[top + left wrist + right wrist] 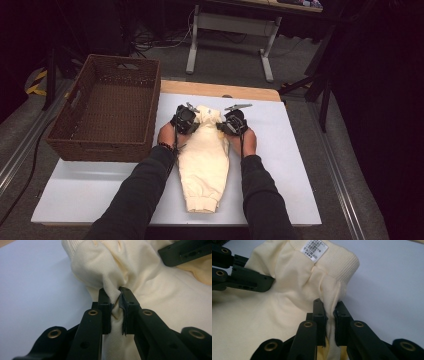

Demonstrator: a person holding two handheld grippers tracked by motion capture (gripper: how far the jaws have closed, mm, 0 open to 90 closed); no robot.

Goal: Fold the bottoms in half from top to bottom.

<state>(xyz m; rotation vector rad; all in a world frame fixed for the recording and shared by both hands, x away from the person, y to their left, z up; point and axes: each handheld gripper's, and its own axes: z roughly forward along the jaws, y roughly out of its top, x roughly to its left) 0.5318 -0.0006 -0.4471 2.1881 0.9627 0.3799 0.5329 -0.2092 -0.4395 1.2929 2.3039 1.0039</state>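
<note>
Both grippers, left [115, 296] and right [329, 307], pinched the sweater [204, 165]; lifting evenly would have kept it from bunching

My two forearms wear long dark sleeves [142, 190], with a dark beaded wristband [166, 147] at the left cuff. Each hand carries a black hand-held gripper: left hand-held gripper [115, 298], right hand-held gripper [329, 306]. From above I see a rounded black body topped by a grey three-cornered plate [238, 106]. Up close, I see matte black jaw links joined by brass-coloured rivets [93, 312], small dark screw holes, and thin dark pads [323, 326] lining the tips.
</note>
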